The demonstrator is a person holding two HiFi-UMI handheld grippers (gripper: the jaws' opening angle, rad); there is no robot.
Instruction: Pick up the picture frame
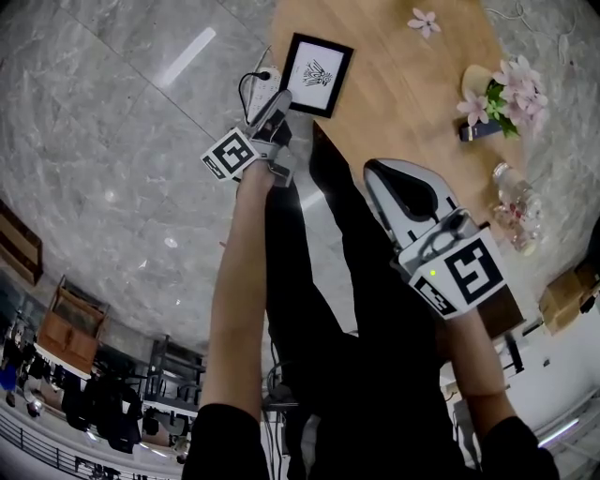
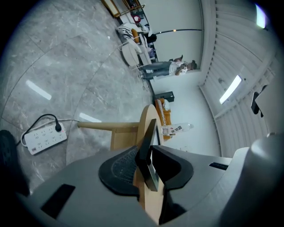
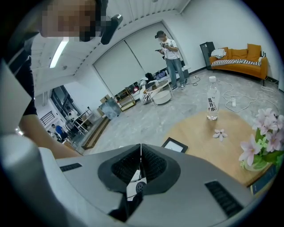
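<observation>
The black picture frame (image 1: 317, 75) with a white print lies at the left edge of the round wooden table (image 1: 403, 94). My left gripper (image 1: 277, 111) is at the frame's near corner. In the left gripper view the picture frame (image 2: 150, 133) stands edge-on between the two pads, which press on it, with the table (image 2: 145, 117) edge beside it. My right gripper (image 1: 381, 171) hangs nearer to me, over the table's near edge, jaws together on nothing. In the right gripper view the right gripper (image 3: 140, 150) points toward the picture frame (image 3: 174, 145), which is well ahead of it.
A white power strip (image 1: 263, 87) with a black cord lies on the marble floor left of the table. A vase of pink flowers (image 1: 511, 94), a loose blossom (image 1: 424, 21) and a water bottle (image 1: 516, 202) stand on the table's right. A person (image 3: 171, 57) stands far off.
</observation>
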